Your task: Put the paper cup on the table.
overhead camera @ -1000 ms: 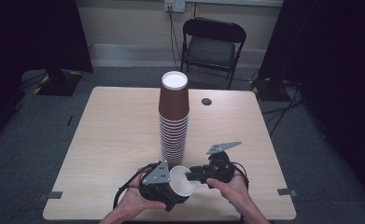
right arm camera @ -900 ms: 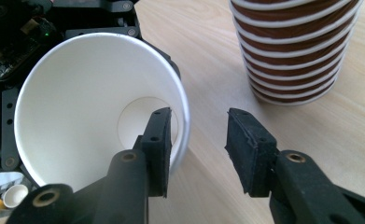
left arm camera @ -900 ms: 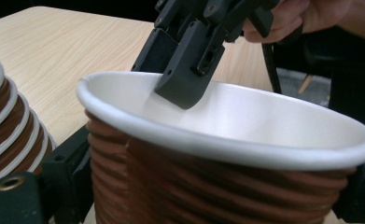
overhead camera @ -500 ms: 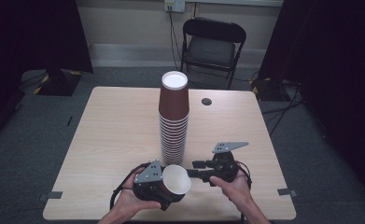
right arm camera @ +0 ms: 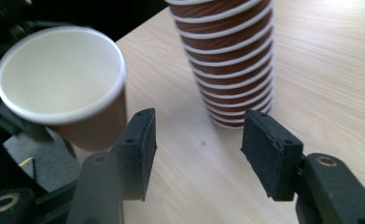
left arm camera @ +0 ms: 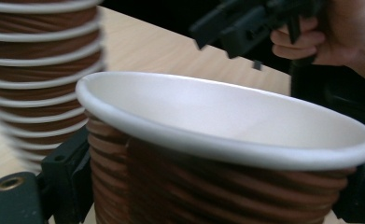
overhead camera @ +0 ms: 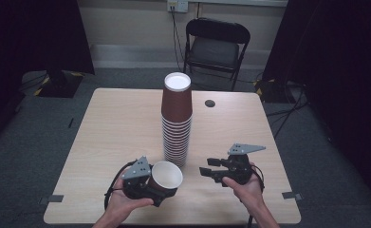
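1. We hold a brown paper cup [overhead camera: 166,176] in our left tool [overhead camera: 147,183], tipped on its side so its white mouth faces our right tool [overhead camera: 206,167]; it is at the near edge of the bench [overhead camera: 112,123].
2. The left tool view shows our jaws clamped on the cup's ribbed wall [left arm camera: 208,186], one on each side.
3. Our right tool has just been opening; its pads [right arm camera: 140,149] stand apart with bare bench between them.
4. A tall stack of cups [overhead camera: 177,118] stands just behind the held cup, between the two tools and a little farther back.
5. The high view also shows a black chair [overhead camera: 215,47] beyond the bench and a small dark disc [overhead camera: 209,103] near the far edge.
6. The right tool view shows the cup's empty white inside [right arm camera: 59,74].
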The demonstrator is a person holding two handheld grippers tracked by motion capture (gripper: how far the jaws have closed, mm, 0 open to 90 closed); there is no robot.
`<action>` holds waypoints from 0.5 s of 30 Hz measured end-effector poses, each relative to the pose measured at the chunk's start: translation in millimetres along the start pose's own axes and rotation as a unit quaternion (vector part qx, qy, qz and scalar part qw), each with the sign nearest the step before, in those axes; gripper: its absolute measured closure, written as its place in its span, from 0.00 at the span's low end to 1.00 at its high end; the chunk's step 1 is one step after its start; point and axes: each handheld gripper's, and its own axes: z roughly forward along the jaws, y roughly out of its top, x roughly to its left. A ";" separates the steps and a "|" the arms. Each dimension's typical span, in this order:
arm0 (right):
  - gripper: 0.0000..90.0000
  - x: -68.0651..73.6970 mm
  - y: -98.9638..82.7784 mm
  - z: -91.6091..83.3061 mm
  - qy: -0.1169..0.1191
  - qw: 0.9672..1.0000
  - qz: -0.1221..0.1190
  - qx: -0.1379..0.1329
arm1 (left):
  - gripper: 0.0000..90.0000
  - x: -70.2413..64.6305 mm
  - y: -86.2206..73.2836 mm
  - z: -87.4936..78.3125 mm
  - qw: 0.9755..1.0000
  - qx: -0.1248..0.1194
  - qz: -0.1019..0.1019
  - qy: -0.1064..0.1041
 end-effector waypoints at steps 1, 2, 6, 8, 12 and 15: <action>0.49 -3.6 -1.5 0.5 -0.015 1.000 0.000 -0.001 | 0.10 6.6 2.8 -7.7 1.000 -0.014 -0.011 0.016; 0.49 -3.6 -1.5 0.5 -0.015 1.000 0.000 -0.001 | 0.10 6.6 2.8 -7.7 1.000 -0.014 -0.011 0.016; 0.46 -9.7 -3.3 1.5 -0.030 1.000 0.003 -0.001 | 0.10 17.5 4.6 -20.4 0.998 -0.029 -0.023 0.042; 0.45 -10.3 -3.5 0.8 -0.032 0.999 0.003 -0.003 | 0.10 21.3 4.5 -23.7 0.998 -0.032 -0.027 0.051; 0.43 -15.6 -5.4 -1.4 -0.040 0.999 0.010 -0.007 | 0.10 31.7 6.8 -29.2 0.995 -0.046 -0.042 0.084; 0.43 -18.4 -6.5 -1.9 -0.043 0.999 0.013 -0.007 | 0.10 37.2 8.1 -30.3 0.992 -0.050 -0.049 0.108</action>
